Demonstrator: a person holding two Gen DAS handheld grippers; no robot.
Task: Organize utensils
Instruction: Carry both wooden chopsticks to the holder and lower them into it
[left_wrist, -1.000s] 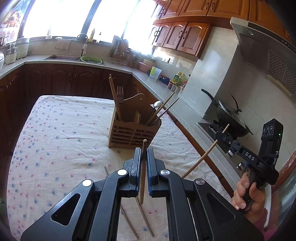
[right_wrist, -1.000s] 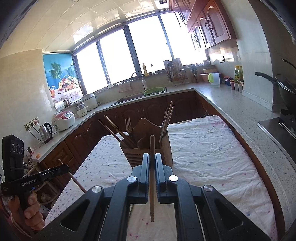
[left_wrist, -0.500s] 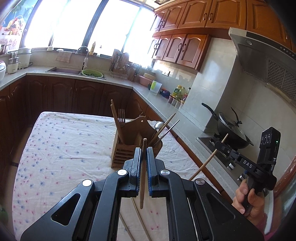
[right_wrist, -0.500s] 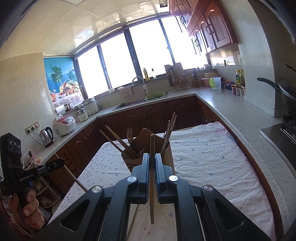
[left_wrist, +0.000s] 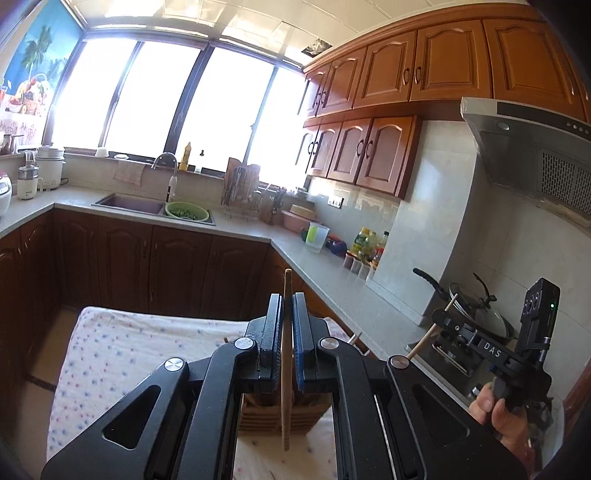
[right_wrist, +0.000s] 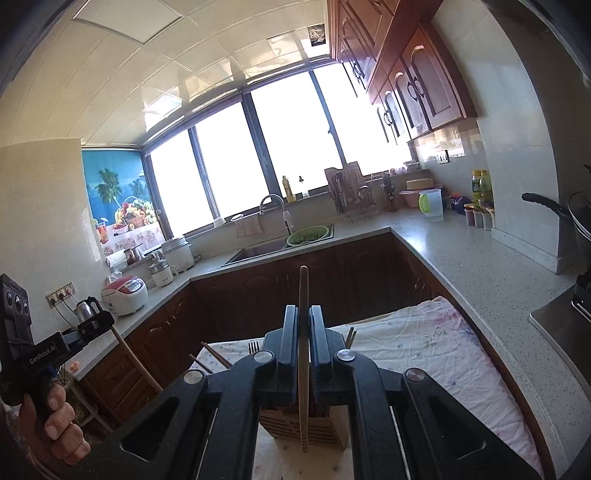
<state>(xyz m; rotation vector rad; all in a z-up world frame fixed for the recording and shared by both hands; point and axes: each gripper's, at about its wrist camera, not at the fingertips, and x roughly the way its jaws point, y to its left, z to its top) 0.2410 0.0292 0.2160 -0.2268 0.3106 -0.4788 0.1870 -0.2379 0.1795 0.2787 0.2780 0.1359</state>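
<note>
My left gripper (left_wrist: 285, 314) is shut on a wooden chopstick (left_wrist: 285, 369) that stands upright between its jaws. My right gripper (right_wrist: 303, 325) is shut on another wooden chopstick (right_wrist: 303, 369), also upright. A slatted wooden utensil holder (left_wrist: 280, 415) stands on the table right below and behind the left gripper, mostly hidden by it. It also shows in the right wrist view (right_wrist: 325, 424), with chopsticks (right_wrist: 216, 356) and a fork (right_wrist: 253, 346) sticking out. The right gripper shows at the right of the left wrist view (left_wrist: 448, 321); the left gripper shows at the left of the right wrist view (right_wrist: 98, 325).
The table has a white flowered cloth (left_wrist: 129, 350). Dark cabinets and a grey counter (right_wrist: 480, 258) run around it, with a sink (left_wrist: 129, 203), a green colander (left_wrist: 186, 211), a dish rack, bottles and a wok (left_wrist: 480, 314) on the stove at the right.
Both grippers have come up over the holder, each still gripping its chopstick. The holder now lies close below them, and the loose chopsticks on the cloth have dropped out of view.
</note>
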